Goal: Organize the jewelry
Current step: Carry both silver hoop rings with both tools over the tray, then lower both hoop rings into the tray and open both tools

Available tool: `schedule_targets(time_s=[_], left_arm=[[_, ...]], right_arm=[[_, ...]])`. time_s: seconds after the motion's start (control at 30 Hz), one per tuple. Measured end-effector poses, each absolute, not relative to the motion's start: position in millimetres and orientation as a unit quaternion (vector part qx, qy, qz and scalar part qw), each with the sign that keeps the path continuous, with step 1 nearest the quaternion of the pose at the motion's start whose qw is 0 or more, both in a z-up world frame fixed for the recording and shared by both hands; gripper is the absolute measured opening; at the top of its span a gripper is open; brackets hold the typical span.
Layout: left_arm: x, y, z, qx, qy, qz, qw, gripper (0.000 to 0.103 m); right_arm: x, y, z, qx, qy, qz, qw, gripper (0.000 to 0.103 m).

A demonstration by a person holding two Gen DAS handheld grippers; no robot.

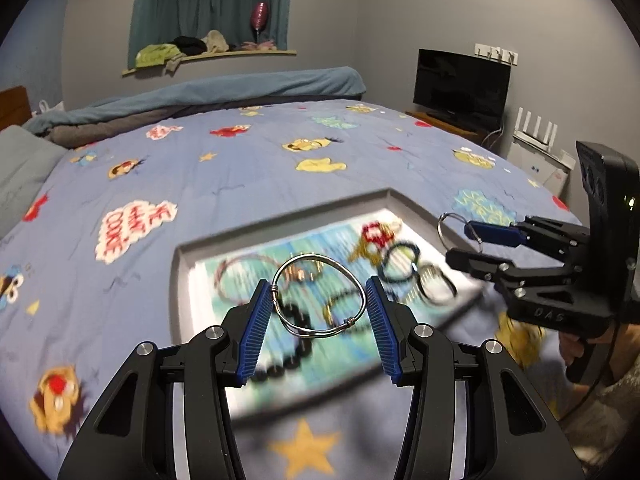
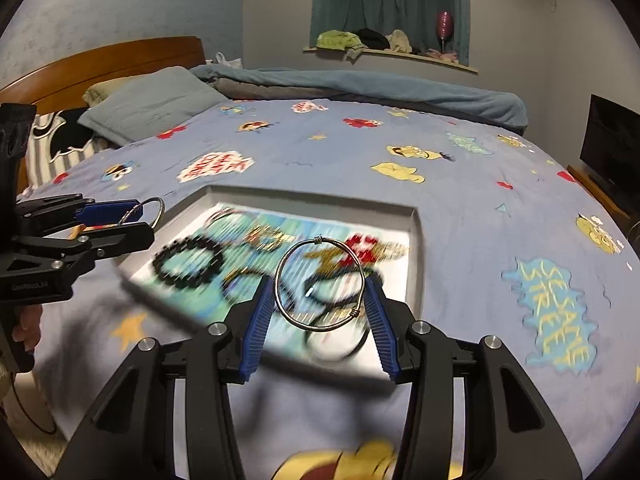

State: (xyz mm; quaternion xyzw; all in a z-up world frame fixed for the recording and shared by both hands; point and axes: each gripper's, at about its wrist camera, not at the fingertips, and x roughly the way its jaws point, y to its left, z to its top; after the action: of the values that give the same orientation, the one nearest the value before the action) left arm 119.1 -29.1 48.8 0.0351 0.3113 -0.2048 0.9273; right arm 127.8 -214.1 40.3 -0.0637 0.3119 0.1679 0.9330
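Two silver wire bangles, each held between blue ribbed pads above a grey tray (image 2: 414,240) on a "SESAME STREET" bedspread (image 2: 552,308). Left gripper (image 1: 318,300) pinches one bangle (image 1: 320,296), lying nearly flat; right gripper (image 2: 320,292) pinches the other bangle (image 2: 320,284), standing more upright. Tray jewelry is blurred.
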Motion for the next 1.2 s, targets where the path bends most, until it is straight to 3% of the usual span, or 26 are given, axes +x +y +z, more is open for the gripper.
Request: schedule_targets(time_s=[0.47,1.0,1.2], left_arm=[[248.2,-68.8,25.9,0.015,0.401,-0.215,0.890,0.050],[278.2,-83.7,-17.5,0.013,0.493,-0.211,0.844,0.050],[275.6,-81.9,-12.5,0.009,0.484,-0.206,0.851,0.057]], right_arm=[[215.6,-204.5,19.9,-0.090,0.375,0.157,0.909,0.046],[230.7,-204.0,-6.1,-0.111,0.458,0.168,0.866,0.046],[229.8,-204.0,-4.7,-0.115,0.458,0.166,0.865,0.051]])
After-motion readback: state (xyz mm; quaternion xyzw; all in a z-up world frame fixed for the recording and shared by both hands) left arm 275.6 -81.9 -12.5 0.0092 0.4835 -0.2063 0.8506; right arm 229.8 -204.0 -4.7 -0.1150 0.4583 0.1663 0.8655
